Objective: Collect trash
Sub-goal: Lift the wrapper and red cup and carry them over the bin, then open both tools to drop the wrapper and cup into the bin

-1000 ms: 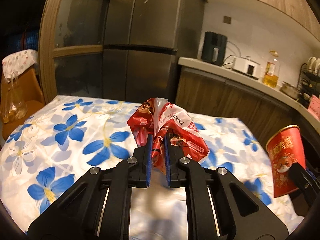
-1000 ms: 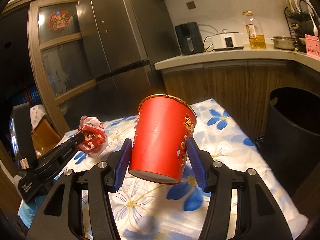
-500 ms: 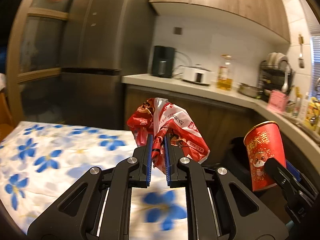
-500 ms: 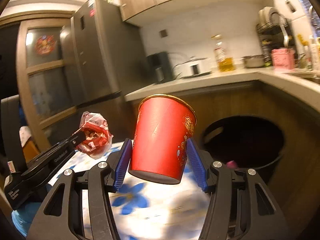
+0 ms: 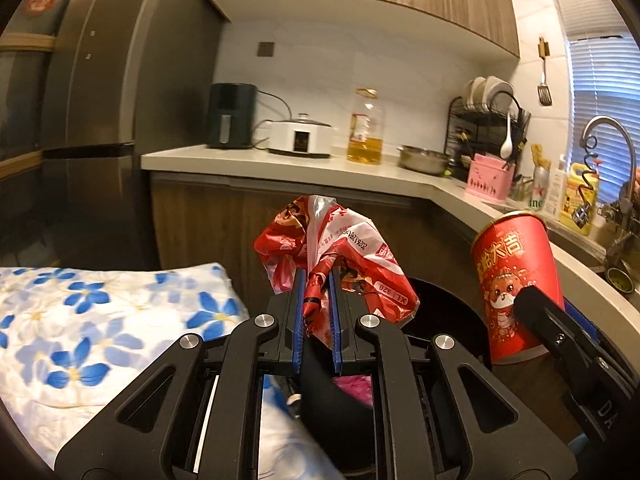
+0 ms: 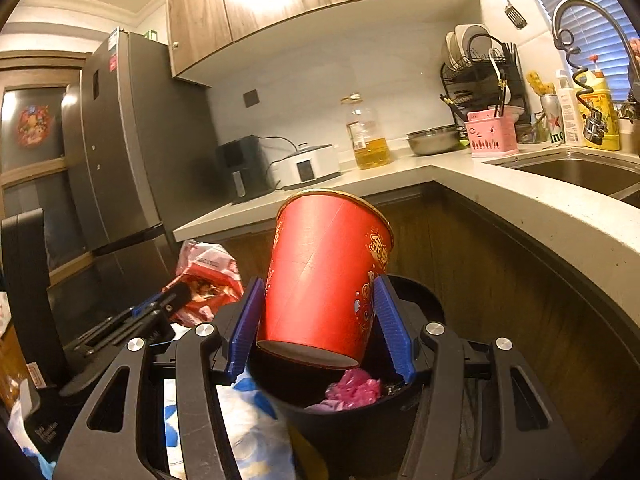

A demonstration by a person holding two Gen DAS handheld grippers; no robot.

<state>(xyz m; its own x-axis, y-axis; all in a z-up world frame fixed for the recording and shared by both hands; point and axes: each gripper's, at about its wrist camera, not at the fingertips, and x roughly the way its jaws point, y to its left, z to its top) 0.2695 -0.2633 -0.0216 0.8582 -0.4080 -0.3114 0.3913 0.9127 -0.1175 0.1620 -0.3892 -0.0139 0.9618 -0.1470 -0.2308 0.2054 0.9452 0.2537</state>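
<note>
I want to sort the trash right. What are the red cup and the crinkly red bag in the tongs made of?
The red cup looks like paper or thin card: matte printed wall, rolled gold rim, pale flat base. It may be coated inside; that cannot be seen. The crinkly red bag looks like thin plastic film: glossy, sharply creased, with see-through patches where it is not printed.

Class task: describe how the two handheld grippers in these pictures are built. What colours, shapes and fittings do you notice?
Both the left gripper and the right gripper are matte black, with angular linkage arms that have cut-out openings, round silver pivot screws, and two fingers lined with ribbed blue pads. No cables, hands or sleeves are visible.
</note>
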